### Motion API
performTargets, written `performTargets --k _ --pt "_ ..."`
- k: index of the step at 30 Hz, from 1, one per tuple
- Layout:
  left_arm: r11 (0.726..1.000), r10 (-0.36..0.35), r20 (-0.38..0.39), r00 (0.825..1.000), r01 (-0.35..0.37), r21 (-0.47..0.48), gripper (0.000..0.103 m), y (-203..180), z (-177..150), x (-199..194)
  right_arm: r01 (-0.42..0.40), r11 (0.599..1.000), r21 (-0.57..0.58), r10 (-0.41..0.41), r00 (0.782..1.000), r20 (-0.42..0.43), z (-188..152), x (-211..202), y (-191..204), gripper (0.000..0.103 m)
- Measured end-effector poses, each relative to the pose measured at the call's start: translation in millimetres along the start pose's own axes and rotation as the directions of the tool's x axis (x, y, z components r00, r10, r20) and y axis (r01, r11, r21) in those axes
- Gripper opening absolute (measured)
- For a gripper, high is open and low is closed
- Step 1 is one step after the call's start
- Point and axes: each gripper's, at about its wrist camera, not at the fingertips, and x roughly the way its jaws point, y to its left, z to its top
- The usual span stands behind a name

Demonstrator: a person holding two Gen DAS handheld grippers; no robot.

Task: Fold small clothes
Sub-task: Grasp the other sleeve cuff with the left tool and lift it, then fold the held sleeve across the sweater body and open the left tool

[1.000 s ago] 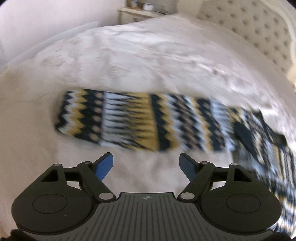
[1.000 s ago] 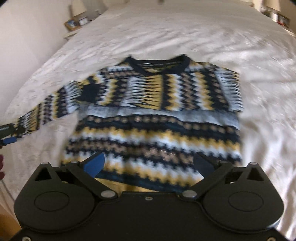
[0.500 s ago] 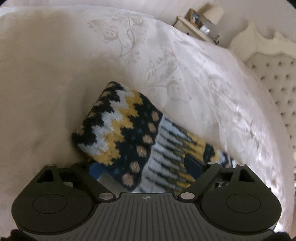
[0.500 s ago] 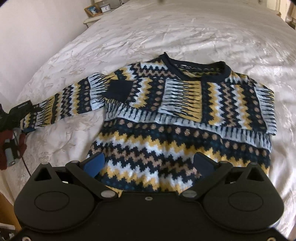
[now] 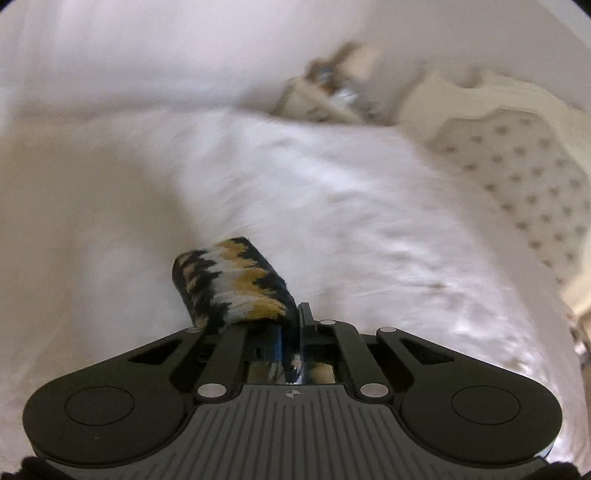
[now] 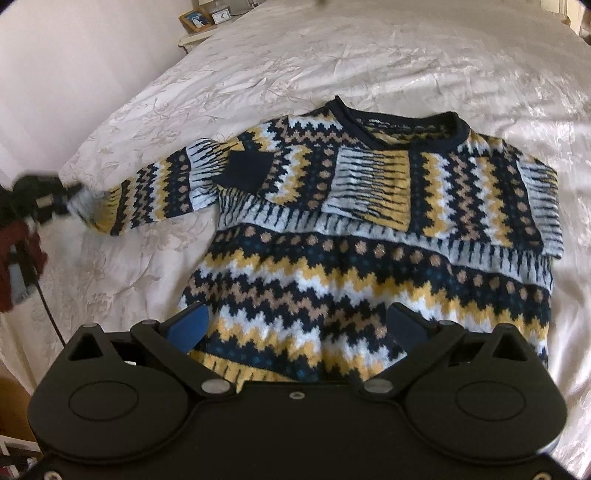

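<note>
A navy, yellow, white and tan zigzag sweater (image 6: 369, 236) lies flat on the white bedspread (image 6: 369, 55), neck away from me. Its right sleeve is folded across the chest; its left sleeve (image 6: 155, 192) stretches out to the left. My left gripper (image 5: 291, 332) is shut on that sleeve's cuff (image 5: 232, 284), which sticks out beyond the fingers; it also shows blurred in the right wrist view (image 6: 44, 195) at the sleeve's end. My right gripper (image 6: 295, 325) is open and empty, hovering over the sweater's hem.
A nightstand (image 6: 207, 22) with a framed photo and a clock stands beyond the bed's far left corner. A tufted headboard (image 5: 524, 177) is at the right in the left wrist view. A cable (image 6: 48, 310) hangs at the bed's left edge.
My left gripper has closed on the sleeve cuff, which lay between its open fingers half a second ago, and lifted it. My right gripper stays open and has shifted slightly over the hem.
</note>
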Motion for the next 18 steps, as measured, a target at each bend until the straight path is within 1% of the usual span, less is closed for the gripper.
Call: performTargets --k 1,3,5,6,8,11,14,18 --pt "0.999 -0.032 0.017 0.999 0.031 0.038 0.007 -18 2 -8 -0.006 1.000 0.004 0.006 1.000 0.001 -2 -1 -4 0.102" --pt "0.987 -0.102 0.041 0.994 0.096 0.132 0.007 -60 2 -22 -0.019 1.000 0.014 0.019 1.000 0.006 -7 -5 -11 0.102" --pt "0.960 -0.187 0.046 0.981 0.173 0.222 0.007 -105 -4 -33 -0.032 0.999 0.023 0.031 0.999 0.015 -12 -10 -21 0.102" --pt "0.942 -0.230 0.031 0.973 0.215 0.258 0.007 -129 -8 -37 -0.035 0.999 0.028 0.034 0.999 0.022 -14 -13 -27 0.102" --pt "0.906 -0.302 -0.005 0.953 0.289 0.309 0.007 -170 -22 -41 -0.037 0.998 0.043 0.035 0.999 0.037 -17 -21 -39 0.102" --pt "0.846 -0.377 -0.085 0.922 0.380 0.374 0.007 -228 -54 -35 -0.029 0.996 0.083 0.023 0.998 0.064 -22 -33 -62 0.102" --pt "0.791 -0.422 -0.180 0.888 0.458 0.405 0.007 -277 -93 -25 -0.003 0.992 0.130 -0.008 0.996 0.088 -27 -46 -86 0.102" --pt "0.730 -0.440 -0.293 0.849 0.528 0.434 0.007 -320 -137 -7 0.025 0.983 0.182 -0.045 0.993 0.107 -34 -59 -115 0.102"
